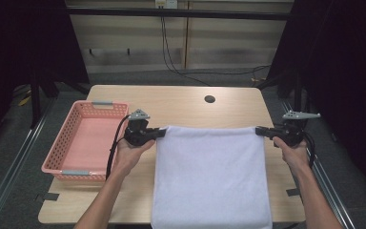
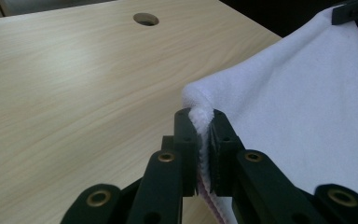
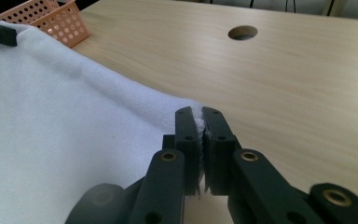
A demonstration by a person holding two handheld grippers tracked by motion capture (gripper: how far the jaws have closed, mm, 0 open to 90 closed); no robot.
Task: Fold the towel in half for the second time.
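Note:
A white towel [image 1: 212,176] hangs stretched between both grippers above the wooden table [image 1: 176,107], its lower part draping toward the table's near edge. My left gripper [image 1: 161,133] is shut on the towel's far left corner; in the left gripper view that gripper [image 2: 204,122] pinches the fluffy towel [image 2: 307,107] corner between its pads. My right gripper [image 1: 261,130] is shut on the far right corner, and in the right gripper view the gripper [image 3: 199,120] clamps the edge of the towel [image 3: 56,130]. The top edge runs taut and level between them.
A pink perforated basket [image 1: 57,157], empty, sits at the table's left side, close to the left hand. A round cable hole [image 1: 209,99] lies in the tabletop at the far middle. Dark curtains flank both sides, and cables run on the floor behind.

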